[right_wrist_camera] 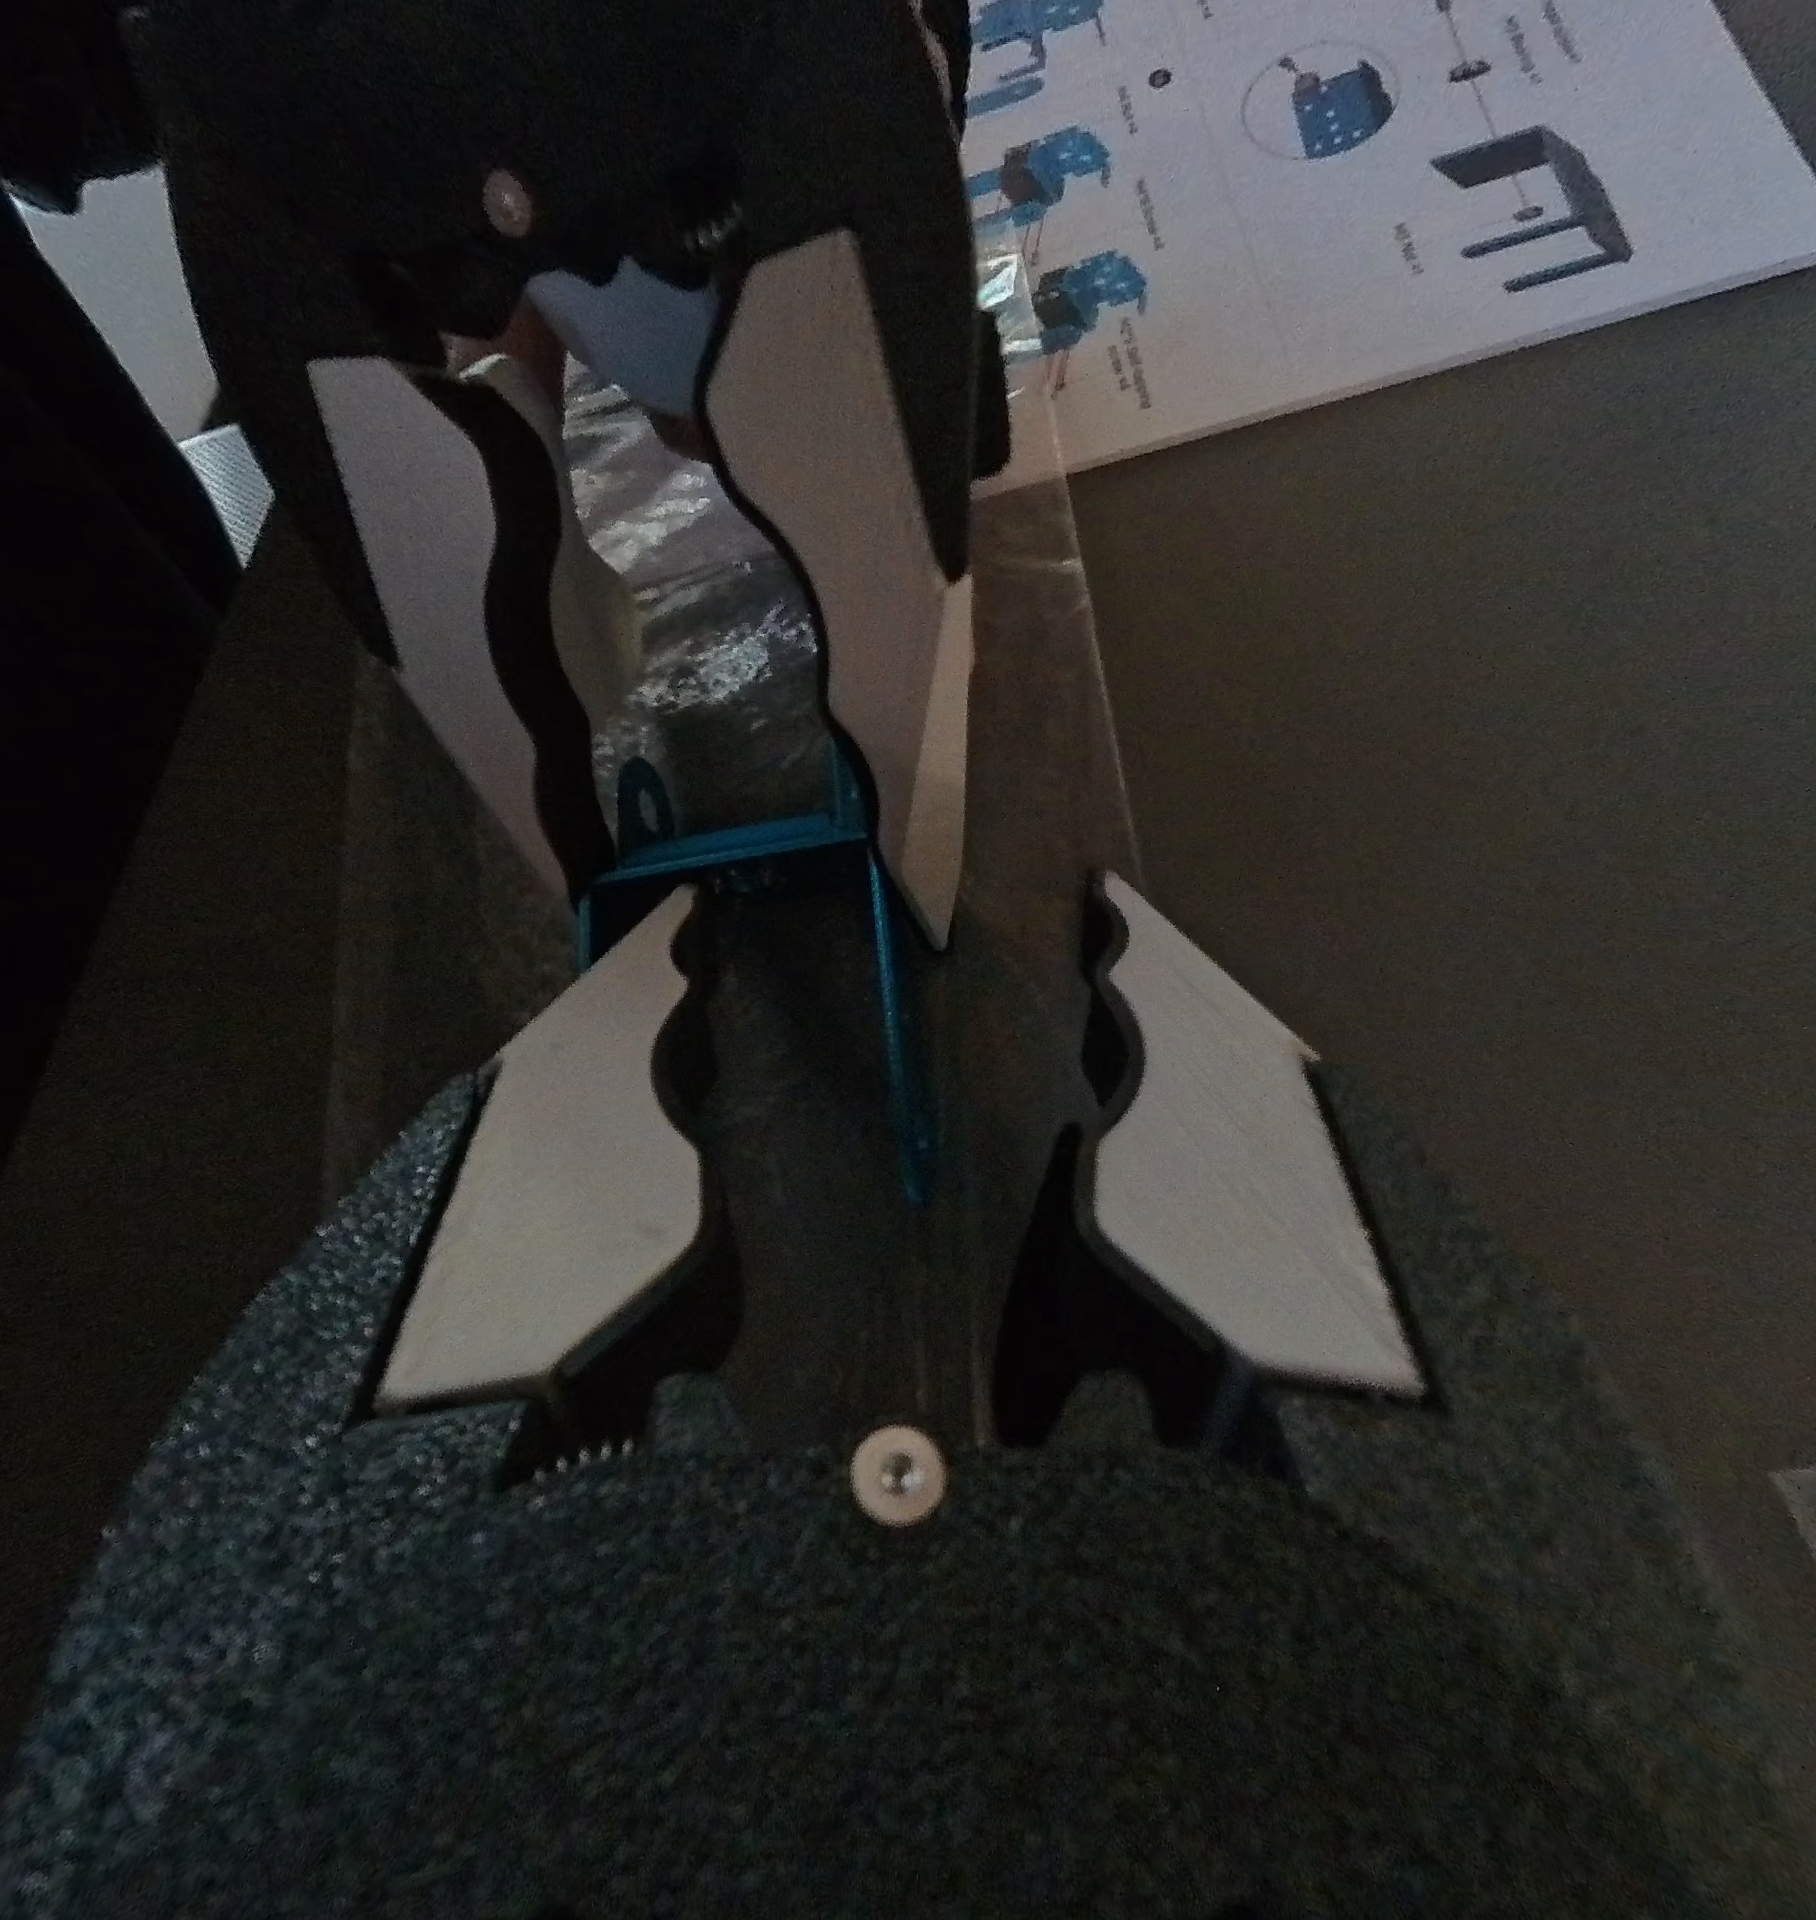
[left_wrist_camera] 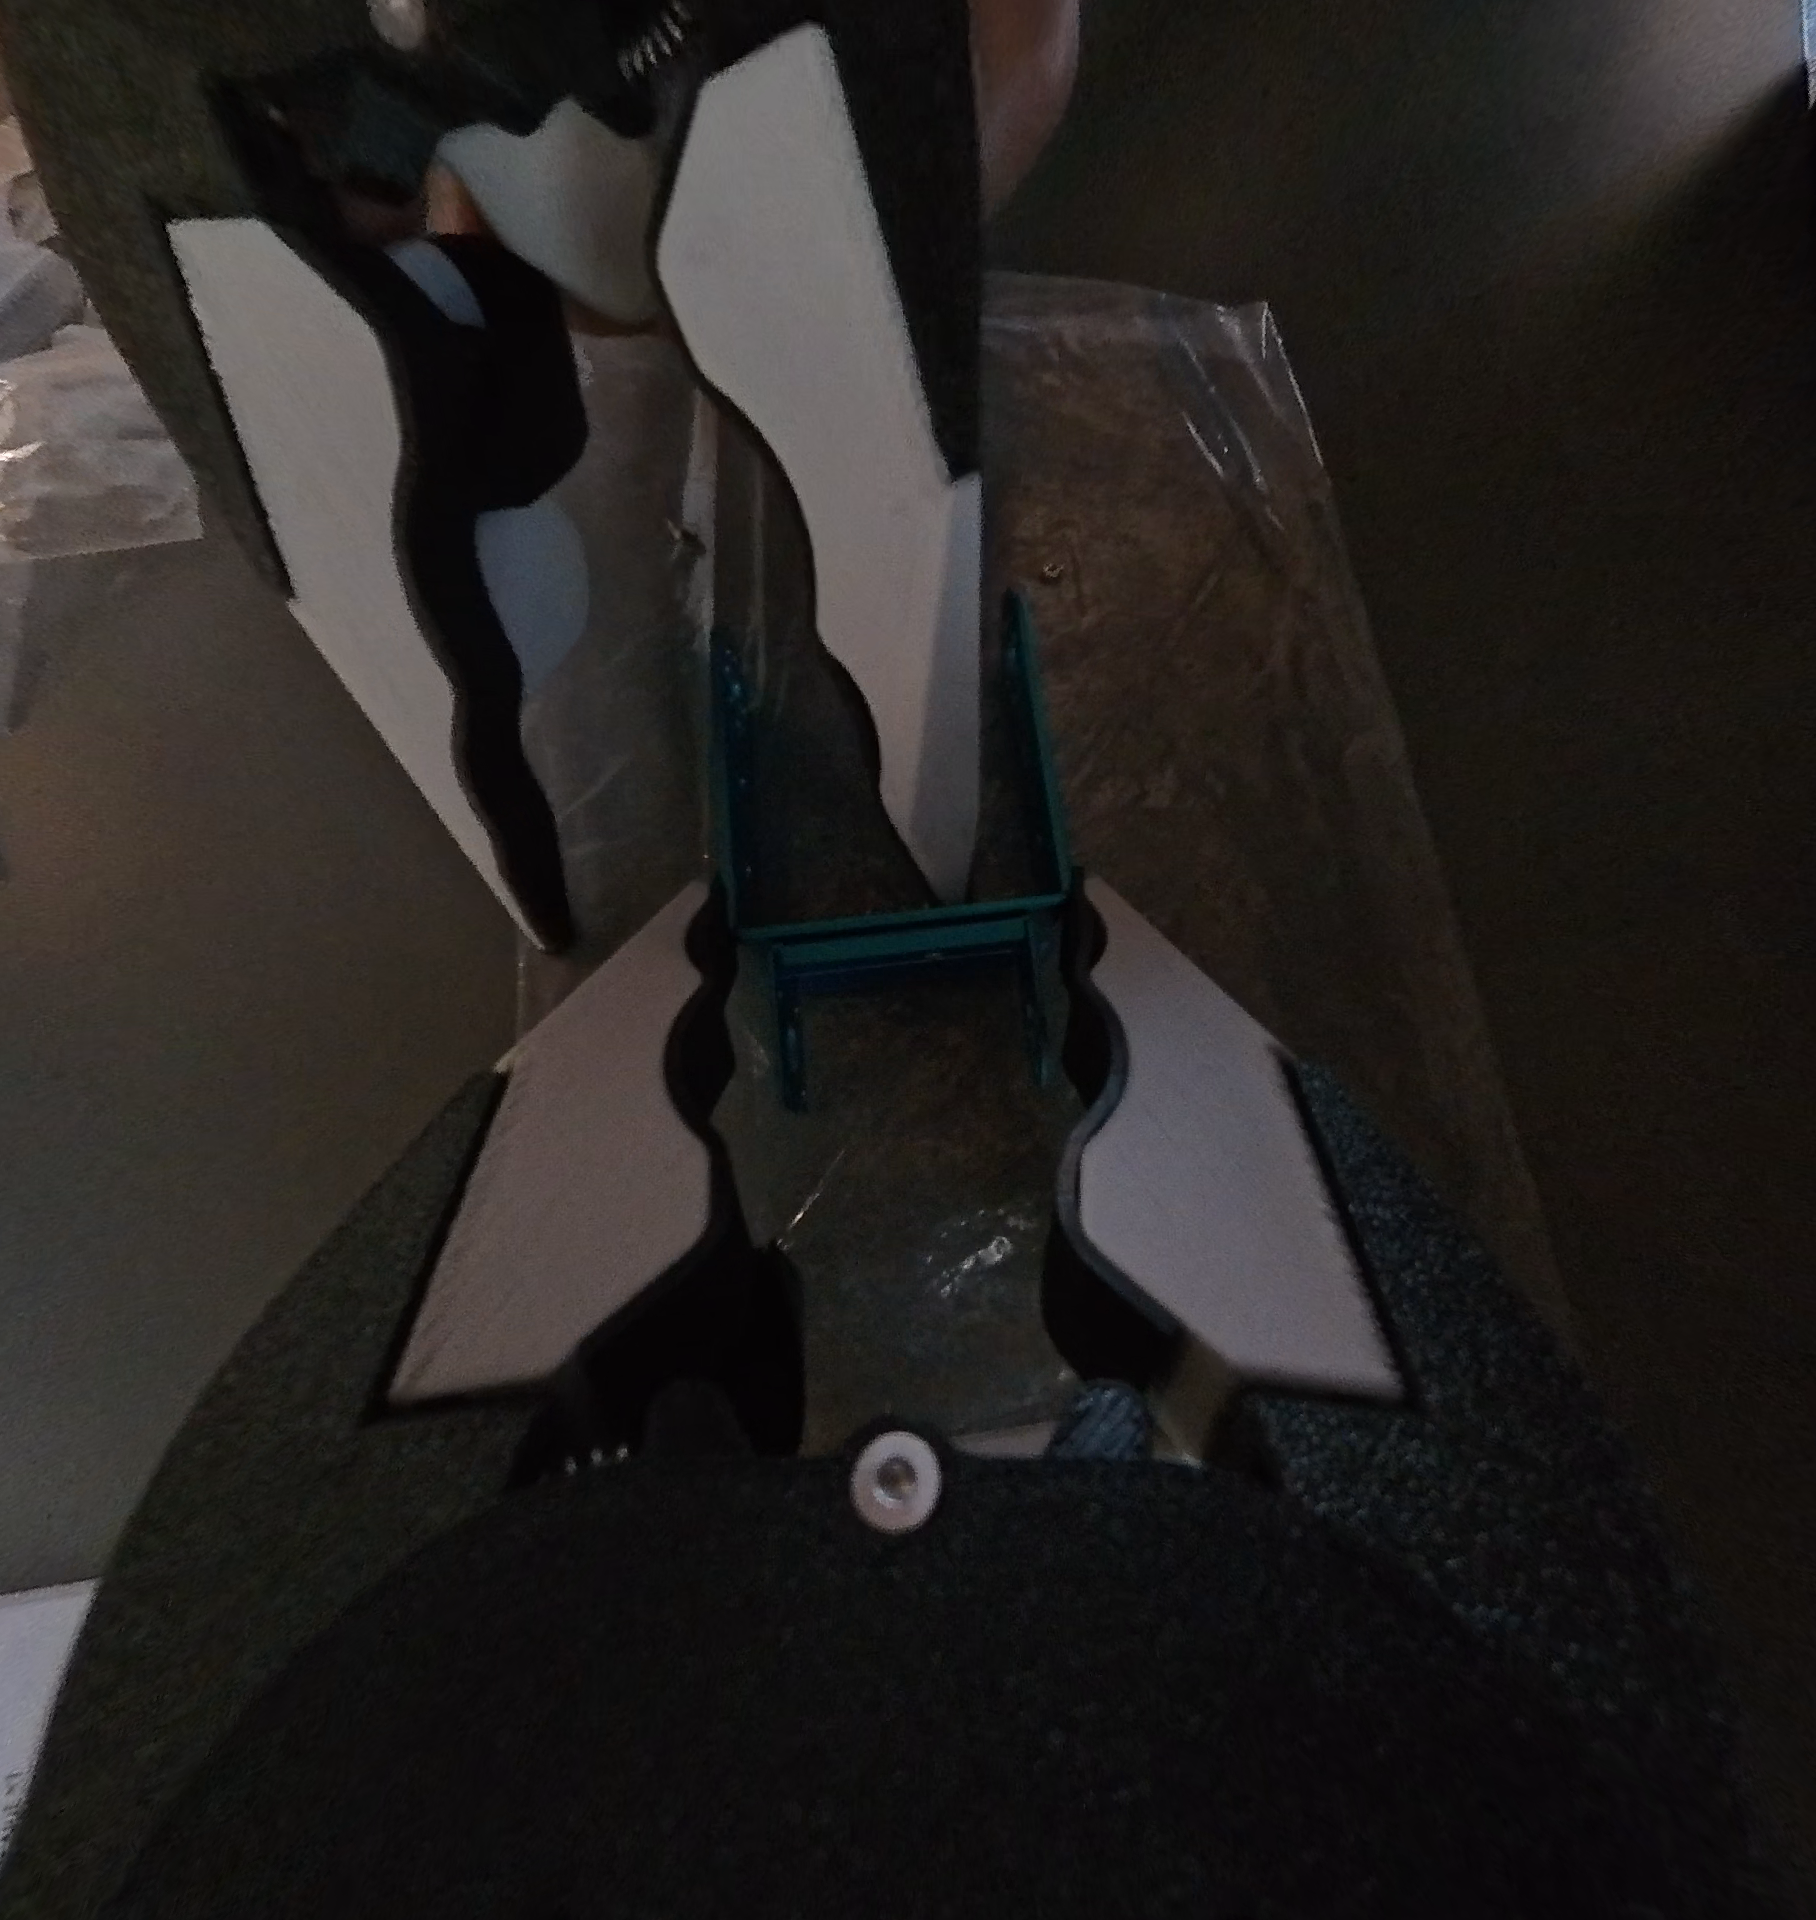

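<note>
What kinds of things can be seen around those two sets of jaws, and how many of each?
Grippers: 2 (left gripper, right gripper)
Blue metal bracket: 1
Clear plastic bag under it: 1
Printed sheet: 1
Total: 5

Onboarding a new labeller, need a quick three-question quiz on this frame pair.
1. True or false: the right tool is shut on the bracket.
2. What lies under the bracket? A) a clear bag B) a towel C) a tray
3. Fill in: the bracket's colour is ____.

Key
1. False: its fingers stand apart, and the left tool clasps the bracket by its sides.
2. A, the clear bag.
3. Blue.
</note>
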Demonstrator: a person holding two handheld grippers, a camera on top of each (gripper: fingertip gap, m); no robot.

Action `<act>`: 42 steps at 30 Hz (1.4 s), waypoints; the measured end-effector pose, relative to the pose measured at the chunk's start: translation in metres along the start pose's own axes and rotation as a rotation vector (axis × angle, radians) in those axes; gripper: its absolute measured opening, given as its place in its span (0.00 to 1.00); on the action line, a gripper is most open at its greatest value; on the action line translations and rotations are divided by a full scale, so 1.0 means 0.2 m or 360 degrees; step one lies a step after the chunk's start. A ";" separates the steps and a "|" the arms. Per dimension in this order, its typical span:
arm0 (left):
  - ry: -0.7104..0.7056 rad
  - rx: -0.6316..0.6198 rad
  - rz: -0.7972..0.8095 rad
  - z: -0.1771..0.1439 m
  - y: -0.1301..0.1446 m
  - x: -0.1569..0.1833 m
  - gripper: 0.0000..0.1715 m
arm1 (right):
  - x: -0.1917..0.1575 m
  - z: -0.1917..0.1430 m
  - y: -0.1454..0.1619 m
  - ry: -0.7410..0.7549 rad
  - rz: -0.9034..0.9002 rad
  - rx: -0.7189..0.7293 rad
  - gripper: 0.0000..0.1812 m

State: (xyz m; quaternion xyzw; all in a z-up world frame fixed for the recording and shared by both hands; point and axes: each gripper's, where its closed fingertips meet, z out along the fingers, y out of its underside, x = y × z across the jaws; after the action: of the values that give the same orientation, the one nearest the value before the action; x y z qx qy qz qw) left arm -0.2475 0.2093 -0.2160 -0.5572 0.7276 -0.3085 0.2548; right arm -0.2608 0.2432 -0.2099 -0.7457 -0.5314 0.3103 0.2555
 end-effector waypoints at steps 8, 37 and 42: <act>-0.0008 0.0000 0.0000 0.00 0.00 0.00 0.37 | -0.01 -0.01 -0.01 -0.0041 0.0041 0.0030 0.39; 0.0006 -0.0002 -0.0006 -0.04 0.04 -0.02 0.37 | 0.03 0.03 -0.06 0.0185 -0.0244 0.0002 0.40; 0.0008 -0.0002 -0.0008 -0.04 0.04 -0.02 0.37 | 0.05 0.02 -0.03 0.0199 -0.0254 -0.0031 0.39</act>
State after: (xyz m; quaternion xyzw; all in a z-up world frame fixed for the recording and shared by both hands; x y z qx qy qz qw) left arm -0.2570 0.2167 -0.2157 -0.5585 0.7270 -0.3100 0.2520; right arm -0.2647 0.2546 -0.2094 -0.7213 -0.5751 0.2365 0.3049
